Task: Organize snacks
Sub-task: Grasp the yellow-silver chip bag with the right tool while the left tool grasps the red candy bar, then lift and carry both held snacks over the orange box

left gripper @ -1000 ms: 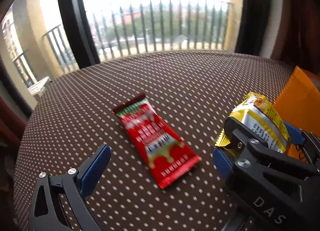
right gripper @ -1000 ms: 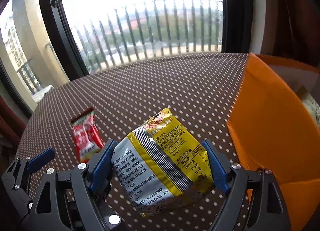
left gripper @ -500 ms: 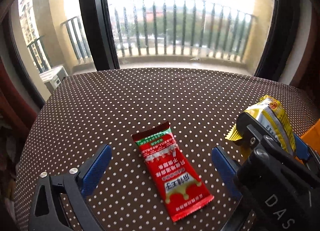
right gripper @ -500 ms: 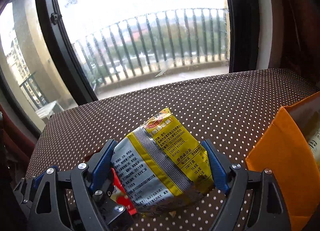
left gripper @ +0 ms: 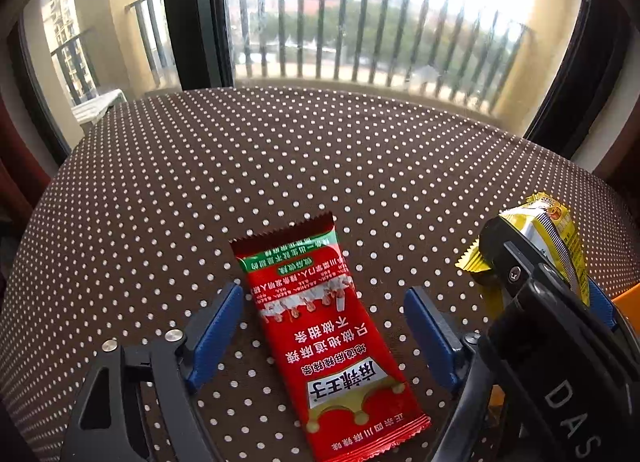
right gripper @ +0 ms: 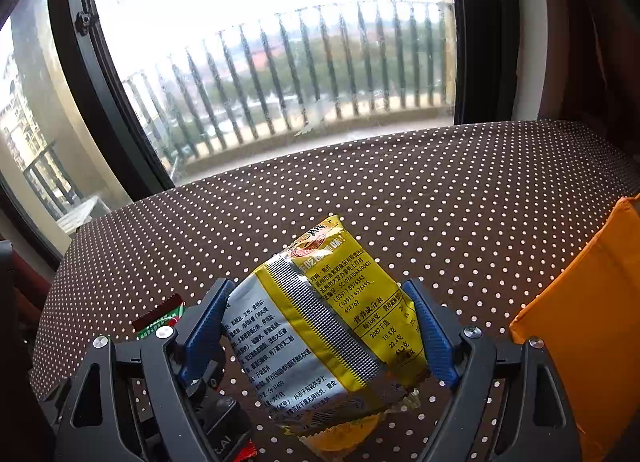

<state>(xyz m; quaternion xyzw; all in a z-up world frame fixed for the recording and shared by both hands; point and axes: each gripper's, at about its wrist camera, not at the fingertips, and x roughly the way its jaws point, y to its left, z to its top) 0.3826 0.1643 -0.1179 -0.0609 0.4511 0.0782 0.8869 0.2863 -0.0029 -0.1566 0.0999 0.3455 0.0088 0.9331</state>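
Red packet (left gripper: pixel 326 336), yellow-silver packet (right gripper: pixel 320 326), brown white-dotted tablecloth (left gripper: pixel 280 166), orange box (right gripper: pixel 592 302).

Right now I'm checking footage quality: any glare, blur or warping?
Left wrist view: blown-out sky above the balcony railing, fisheye-curved polka-dot tablecloth, red snack packet sharp. Right wrist view: same overexposed window, yellow snack packet text legible, foil slightly shiny.

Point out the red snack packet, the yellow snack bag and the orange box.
red snack packet (left gripper: pixel 320 334): left wrist view, middle of its printed face, between the open left claw's fingers.
yellow snack bag (right gripper: pixel 320 326): right wrist view, its back panel, gripped by the right claw.
orange box (right gripper: pixel 592 302): right wrist view, its near wall.
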